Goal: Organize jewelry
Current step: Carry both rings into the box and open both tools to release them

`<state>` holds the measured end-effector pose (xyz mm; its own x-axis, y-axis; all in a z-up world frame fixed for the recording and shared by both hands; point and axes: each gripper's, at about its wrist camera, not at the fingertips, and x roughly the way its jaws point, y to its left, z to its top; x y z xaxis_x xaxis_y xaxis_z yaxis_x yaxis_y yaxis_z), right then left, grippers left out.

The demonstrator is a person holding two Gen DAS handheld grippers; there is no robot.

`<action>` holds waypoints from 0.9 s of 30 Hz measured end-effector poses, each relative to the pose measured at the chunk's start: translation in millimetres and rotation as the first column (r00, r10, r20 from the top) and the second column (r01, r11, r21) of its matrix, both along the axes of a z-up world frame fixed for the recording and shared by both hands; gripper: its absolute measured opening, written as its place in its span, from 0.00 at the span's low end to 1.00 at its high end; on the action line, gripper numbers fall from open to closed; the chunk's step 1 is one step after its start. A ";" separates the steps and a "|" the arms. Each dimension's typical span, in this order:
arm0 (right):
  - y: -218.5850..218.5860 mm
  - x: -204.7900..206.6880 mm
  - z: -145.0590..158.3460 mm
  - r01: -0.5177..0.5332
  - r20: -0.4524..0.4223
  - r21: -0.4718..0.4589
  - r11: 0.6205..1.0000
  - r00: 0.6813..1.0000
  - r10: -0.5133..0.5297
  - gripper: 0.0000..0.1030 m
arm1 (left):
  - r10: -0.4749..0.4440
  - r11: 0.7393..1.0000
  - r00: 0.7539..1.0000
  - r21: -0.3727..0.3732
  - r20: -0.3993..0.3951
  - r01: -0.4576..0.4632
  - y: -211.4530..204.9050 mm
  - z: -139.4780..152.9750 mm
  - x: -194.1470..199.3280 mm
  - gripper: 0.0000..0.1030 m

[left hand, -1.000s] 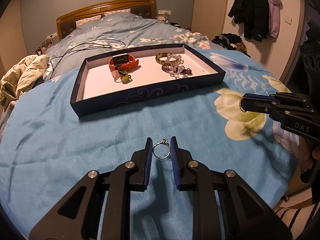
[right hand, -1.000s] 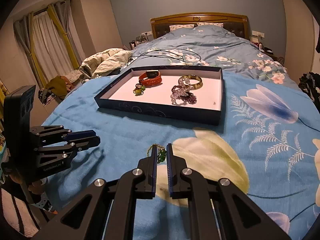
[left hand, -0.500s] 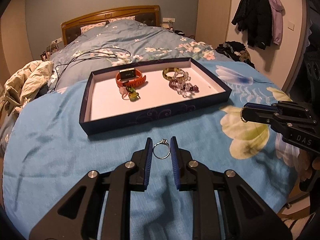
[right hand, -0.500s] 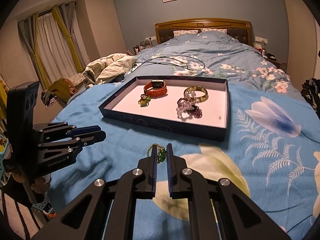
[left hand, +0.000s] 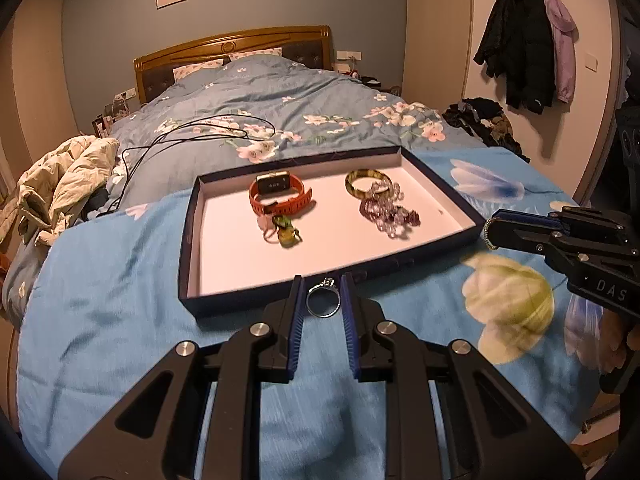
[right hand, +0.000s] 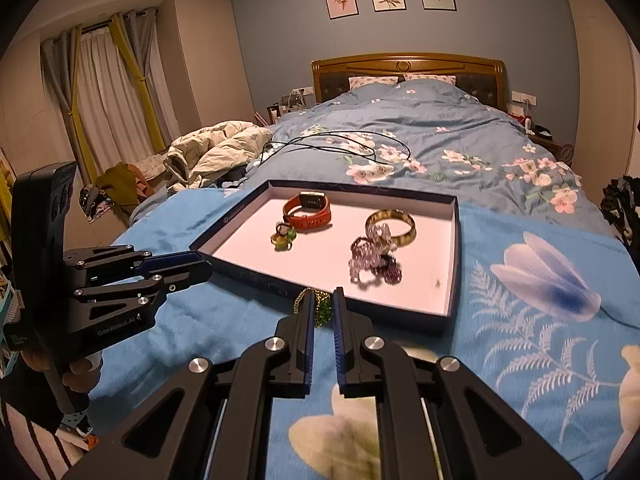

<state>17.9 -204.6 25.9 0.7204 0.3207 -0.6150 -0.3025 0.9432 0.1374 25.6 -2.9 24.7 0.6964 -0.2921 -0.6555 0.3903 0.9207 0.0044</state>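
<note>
A dark blue tray (left hand: 188, 248) with a pale floor lies on the blue bedspread. In it are an orange watch (left hand: 280, 194), a small green charm (left hand: 286, 232), a gold bangle (left hand: 368, 182) and purple beads (left hand: 386, 214). My left gripper (left hand: 323, 300) is shut on a silver ring (left hand: 322, 302), held just before the tray's near wall. My right gripper (right hand: 322, 308) is shut on a green and gold beaded piece (right hand: 322, 308) at the tray's near edge (right hand: 256, 276). The right gripper (left hand: 496, 232) shows at the right of the left wrist view.
A black cable (left hand: 192, 136) loops on the floral quilt behind the tray. A crumpled beige duvet (left hand: 60, 184) lies at the left. Coats (left hand: 528, 40) hang on the right wall. The left gripper (right hand: 200, 272) shows at the left of the right wrist view.
Both grippers have moved forward toward the tray, each still holding its piece. The tray now lies close in front of both sets of fingertips.
</note>
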 end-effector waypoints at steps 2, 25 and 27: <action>0.4 3.3 1.7 0.000 0.003 0.002 1.000 1.000 0.000 0.07 | 0.005 1.000 1.000 0.001 0.008 -0.005 -0.7 2.3 4.3 0.18; 1.1 26.2 8.5 0.008 0.024 -0.013 1.000 1.000 -0.008 0.07 | 0.051 0.999 0.998 -0.001 0.036 -0.051 -5.0 9.5 43.0 0.18; 1.3 29.9 8.8 0.010 0.023 -0.011 1.000 1.000 -0.010 0.07 | 0.058 0.998 0.998 0.000 0.035 -0.058 -4.7 8.7 47.5 0.18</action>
